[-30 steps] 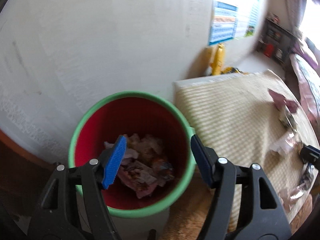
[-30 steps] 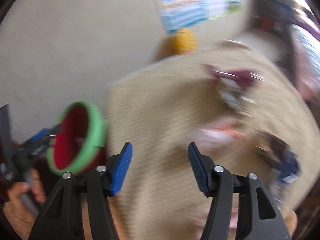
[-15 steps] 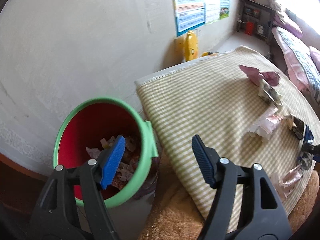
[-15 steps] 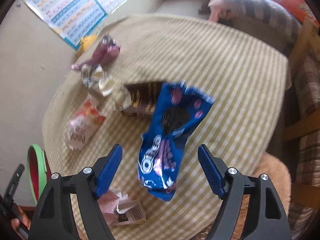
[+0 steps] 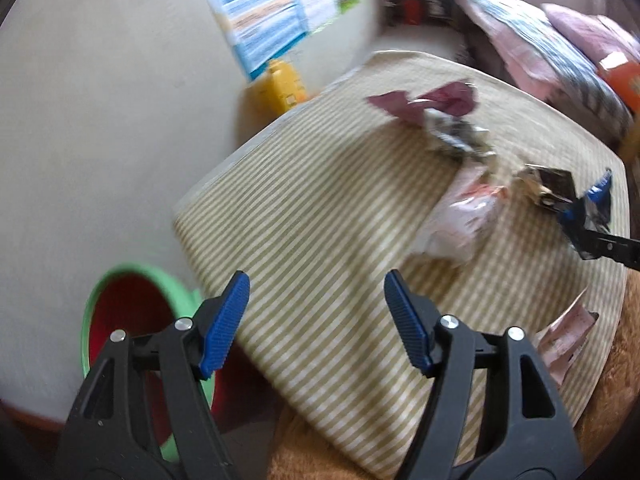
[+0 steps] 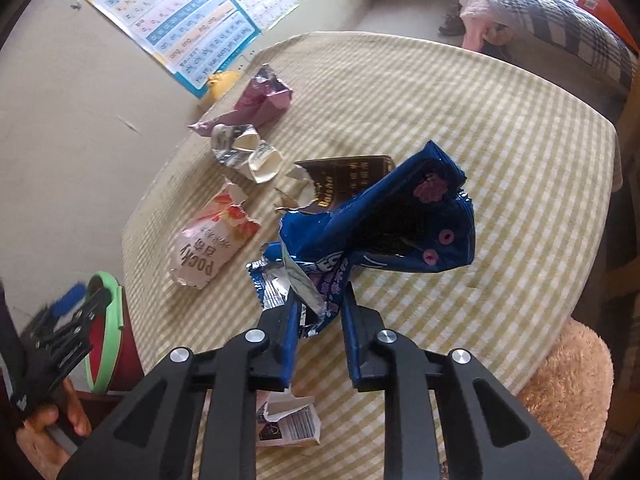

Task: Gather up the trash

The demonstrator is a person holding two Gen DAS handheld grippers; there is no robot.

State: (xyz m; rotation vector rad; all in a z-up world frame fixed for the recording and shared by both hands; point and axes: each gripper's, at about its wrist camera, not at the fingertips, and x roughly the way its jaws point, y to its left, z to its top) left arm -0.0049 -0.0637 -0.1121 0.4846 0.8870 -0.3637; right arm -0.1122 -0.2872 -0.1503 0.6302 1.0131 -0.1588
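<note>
Swinging off the red bin with the green rim [image 5: 132, 320], the left gripper [image 5: 316, 320] now hangs over the striped cloth surface [image 5: 320, 220], jaws wide and empty, bin beside its left finger. Right wrist view: the right gripper [image 6: 318, 320] has closed its jaws on the crumpled blue foil Oreo wrapper [image 6: 384, 224], just beside the pink Pocky packet [image 6: 212, 248].

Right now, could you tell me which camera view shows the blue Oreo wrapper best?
The right wrist view: the blue Oreo wrapper fills the centre, sharp, pinched at its lower end by the right gripper. The left wrist view shows it only small and blurred at the far right edge.
</note>
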